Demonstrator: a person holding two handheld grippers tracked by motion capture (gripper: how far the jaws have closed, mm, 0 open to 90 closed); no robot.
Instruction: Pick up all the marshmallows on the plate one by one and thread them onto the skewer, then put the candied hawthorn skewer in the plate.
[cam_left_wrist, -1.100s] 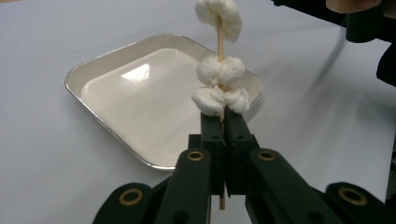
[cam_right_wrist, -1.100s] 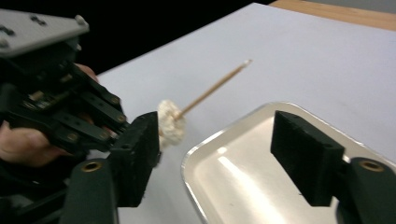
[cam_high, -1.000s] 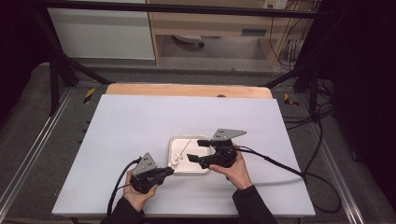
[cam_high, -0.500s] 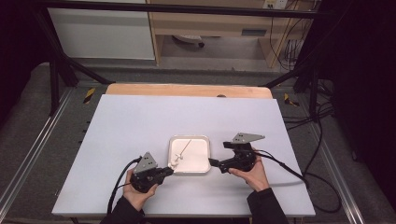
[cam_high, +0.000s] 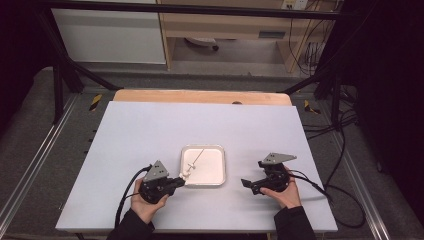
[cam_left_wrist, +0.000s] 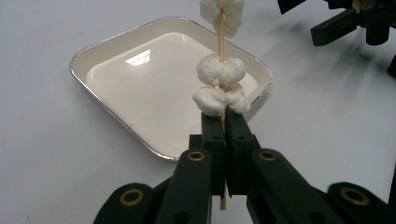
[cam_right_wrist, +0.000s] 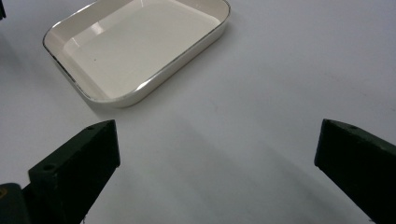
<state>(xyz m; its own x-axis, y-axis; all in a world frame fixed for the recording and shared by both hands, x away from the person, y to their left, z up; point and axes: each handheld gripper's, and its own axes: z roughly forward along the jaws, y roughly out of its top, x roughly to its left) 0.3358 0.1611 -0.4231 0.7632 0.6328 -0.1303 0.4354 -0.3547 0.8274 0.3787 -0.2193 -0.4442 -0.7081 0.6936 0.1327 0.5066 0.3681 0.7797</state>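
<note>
Step in hand, as judged: a loaded skewer (cam_left_wrist: 221, 70) is held over the tray (cam_high: 216, 176), either being set down into it or kept steady for more work.

Left tool (cam_high: 176, 182): jaws clamped tight on the skewer's lower end, no gap seen between them in the left gripper view. The stick's butt pokes out below the jaws.

Right tool (cam_high: 248, 184): jaws spread wide, nothing held. It is seen well apart from the tray, on the counter's (cam_high: 150, 130) right side, pointing toward the tray.

Where the skewer sits: in the high view it slants from the left tool at the tray's near-left corner up and across the tray. Whether the far tip touches the tray floor cannot be told.

How it looks:
- thin pale wooden stick
- three white puffy pieces (cam_left_wrist: 219, 71) threaded on, marshmallow-like; two sit close together just above the jaws, a third higher up, cut off by the frame edge
- the lowest piece touches the jaw tips
- the pieces look soft and likely to squash or slide if gripped

Tray: cream, shallow, rounded corners, metal rim, glossy, otherwise empty.

Next move, as a judgement: the stick is to be lowered flat into the tray and the left jaws eased apart slowly, so the pieces are not dragged off.
</note>
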